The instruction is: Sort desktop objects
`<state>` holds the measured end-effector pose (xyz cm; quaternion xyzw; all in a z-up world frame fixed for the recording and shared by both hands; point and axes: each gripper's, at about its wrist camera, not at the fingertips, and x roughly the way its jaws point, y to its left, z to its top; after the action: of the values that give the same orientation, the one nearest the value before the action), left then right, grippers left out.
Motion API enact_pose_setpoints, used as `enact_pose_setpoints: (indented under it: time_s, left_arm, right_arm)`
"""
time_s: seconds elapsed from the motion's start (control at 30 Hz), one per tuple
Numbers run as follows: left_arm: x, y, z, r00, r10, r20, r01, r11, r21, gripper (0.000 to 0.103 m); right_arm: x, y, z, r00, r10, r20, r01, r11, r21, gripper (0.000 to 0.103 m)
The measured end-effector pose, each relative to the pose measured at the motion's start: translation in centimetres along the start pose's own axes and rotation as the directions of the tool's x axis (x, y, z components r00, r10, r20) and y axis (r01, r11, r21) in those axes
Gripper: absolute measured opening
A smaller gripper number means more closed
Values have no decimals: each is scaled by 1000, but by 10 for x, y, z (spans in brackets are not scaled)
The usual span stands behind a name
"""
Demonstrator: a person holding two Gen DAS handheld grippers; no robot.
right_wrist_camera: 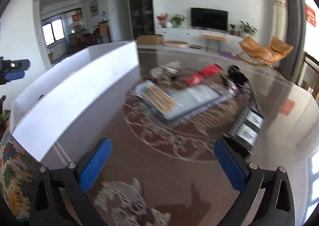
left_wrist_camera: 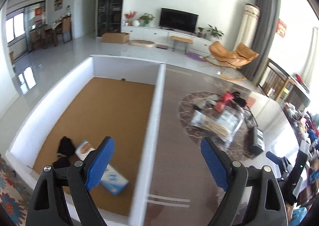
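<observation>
1. Blue-padded jaws stand wide on both tools: your left gripper (left_wrist_camera: pixel 157 163) and your right gripper (right_wrist_camera: pixel 162 163) each hold nothing.
2. Cork lines the floor of the white sorting tray (left_wrist_camera: pixel 127 66); two things already lie in it — a white-and-blue carton (left_wrist_camera: pixel 113 179) and a black bundle (left_wrist_camera: pixel 64 151), both near its close end.
3. Most of the task seems to be left: the unsorted pile (right_wrist_camera: pixel 179 94) sits on the glass tabletop (right_wrist_camera: pixel 279 126), with bamboo skewers (right_wrist_camera: pixel 161 99) on clear packets, red packets (right_wrist_camera: pixel 201 75) behind, and a black labelled box (right_wrist_camera: pixel 247 126) at the right.
4. Edges — the tray's white wall (right_wrist_camera: pixel 75 94) rises between pile and cork, so you will probably need to lift each item over it.
5. Open glass lies between your right gripper and the pile.
</observation>
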<state>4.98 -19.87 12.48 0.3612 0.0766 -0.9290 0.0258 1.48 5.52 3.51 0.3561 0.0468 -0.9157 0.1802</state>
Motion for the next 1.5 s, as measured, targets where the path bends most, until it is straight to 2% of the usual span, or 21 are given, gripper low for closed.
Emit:
enact_pose_setpoints:
  time_s: [0.07,0.17,0.27,0.33,0.4,0.63,0.87,1.5]
  left_arm:
    - [13,-42,-7,999,-38,-28,39,998,53,99]
    - [50,-87,-28,994,-44,-95,50,997,61,100]
    - [94,-113,-55,979,-66,-192,72,997,22,99]
    - [120,-126,-67,969,-38,-245,46,999,25,99]
    - [136,-137,-76,964,-14,-266,28,998,50,99]
    - [160,-154,-88,959,91,-269,-55,989,139,100]
    - [168,-158,-82,971,92,-219,-68,991,114,103]
    - [172,-159,-80,974,87,-207,-64,992,113,103]
  right_arm:
    - [-5,-34,-16,997,-63,-51,65,997,47,103]
    - [-9,-74,-37,991,-89,-100,101,987,125,103]
    - [2,-89,-46,983,-90,-158,112,985,133,103]
    - [12,-93,-49,978,-88,-192,110,988,109,103]
    - [17,-96,-52,974,-86,-209,108,990,93,103]
    - [30,-111,-53,970,-90,-225,111,990,86,103]
    - [39,-124,-45,968,-124,-219,139,989,56,103]
    - [44,-127,-41,968,-123,-220,138,989,56,103]
